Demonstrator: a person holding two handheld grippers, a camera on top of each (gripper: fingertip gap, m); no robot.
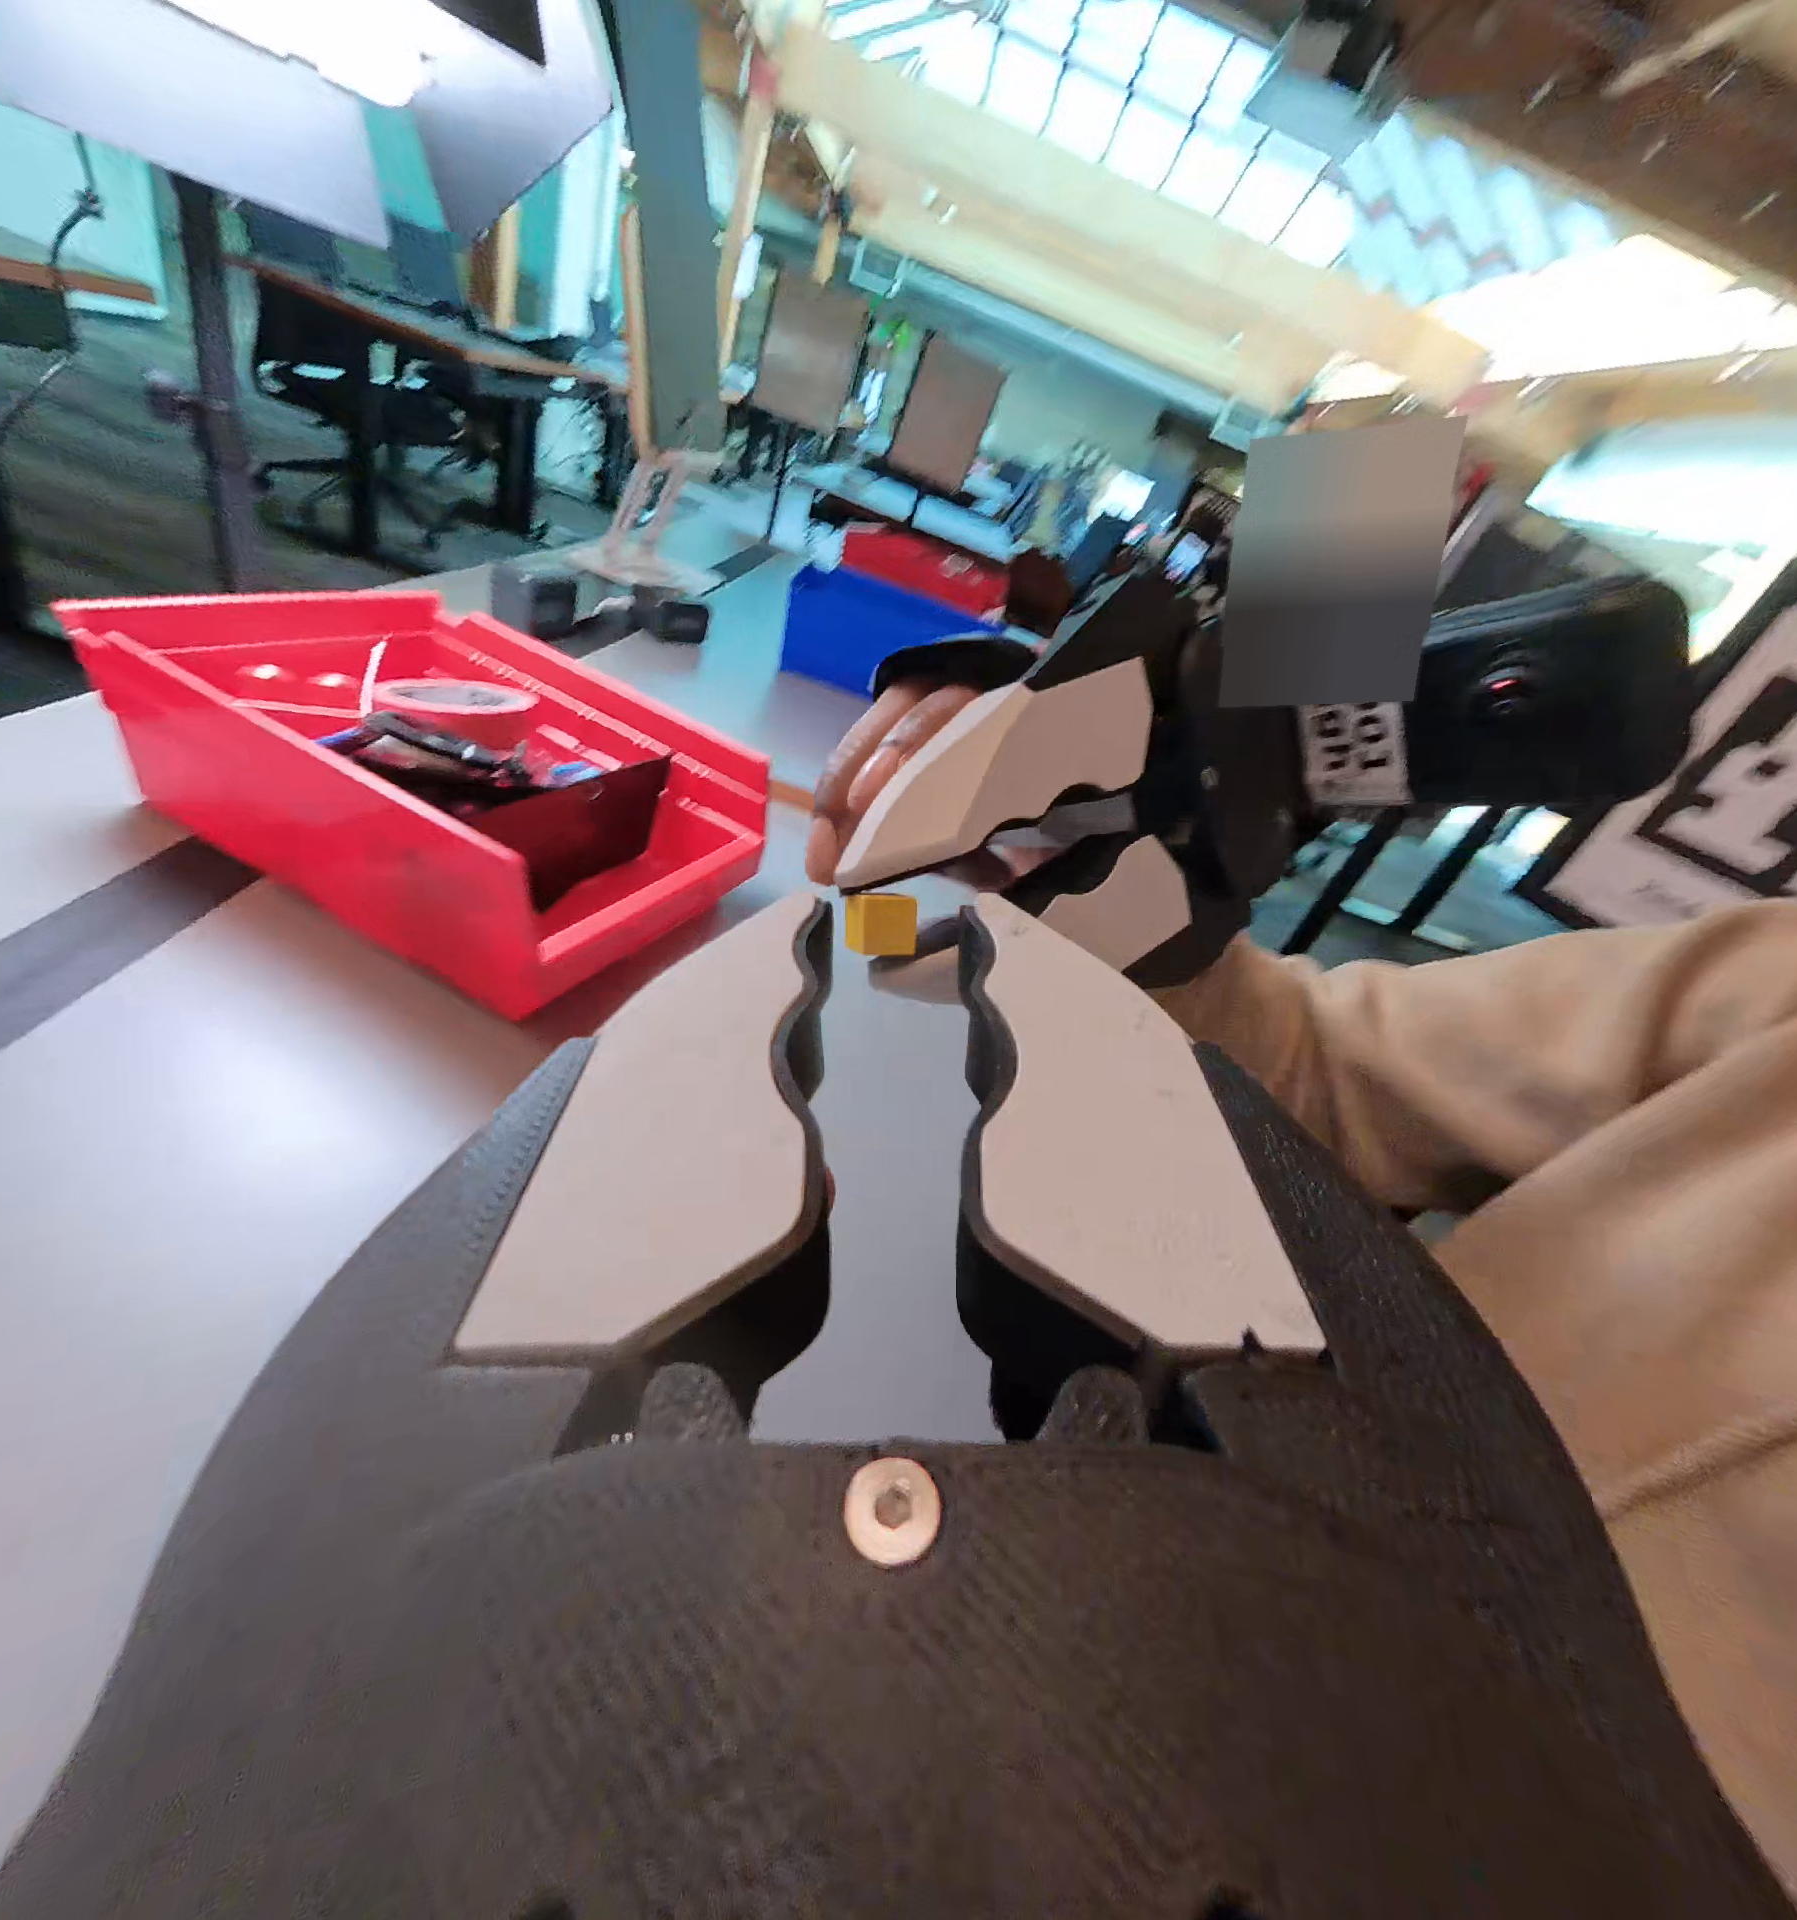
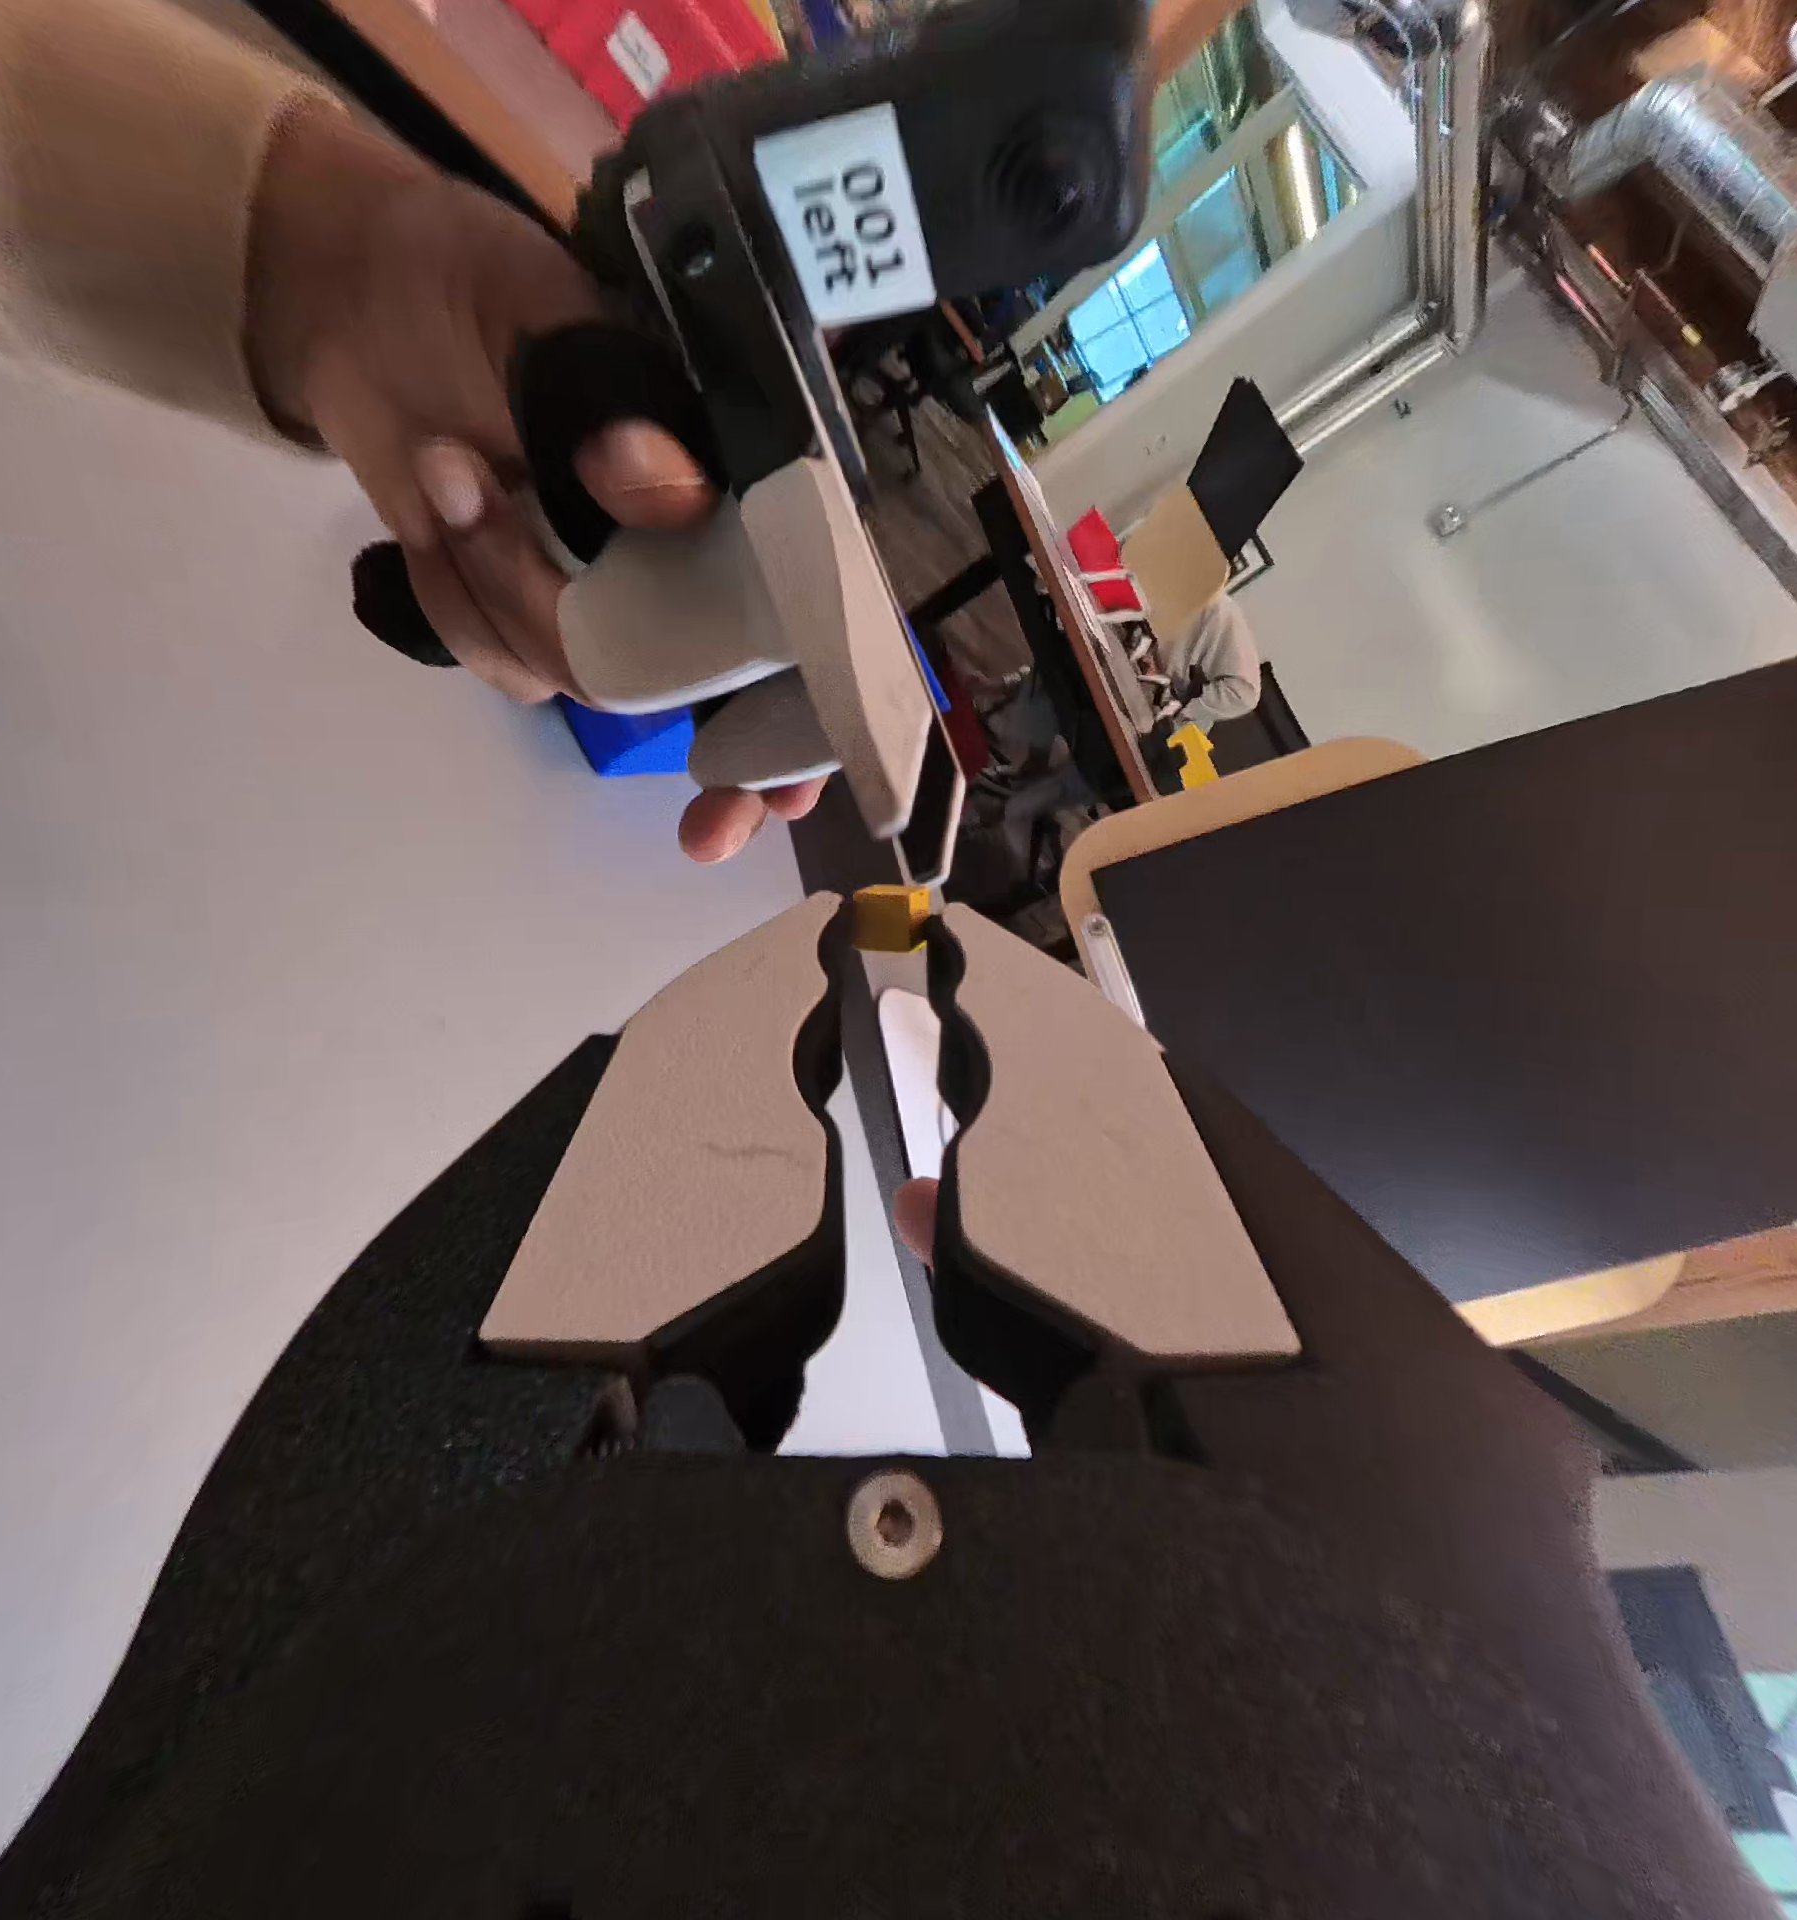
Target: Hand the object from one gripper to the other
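A small yellow cube (image 1: pixel 880 925) is in the air above the grey table (image 1: pixel 146 1143). My right gripper (image 2: pixel 889 916) is shut on the cube (image 2: pixel 889 920) at its fingertips. In the left wrist view the right gripper (image 1: pixel 889 906) comes in from the right, held by a hand in a tan sleeve. My left gripper (image 1: pixel 896 916) is open, with its fingertips on either side of the cube and a small gap on the right side. In the right wrist view the left gripper (image 2: pixel 915 857) reaches down to the cube from above, seen edge-on.
A red bin (image 1: pixel 437 883) holding a tape roll and dark items sits on the table to the left. A blue bin (image 1: pixel 852 634) stands farther back. A dark strip (image 1: pixel 73 935) crosses the table. A dark board (image 2: pixel 1445 987) is on the right. A person (image 2: pixel 1211 655) sits far off. My left and right fingertips are right by each other.
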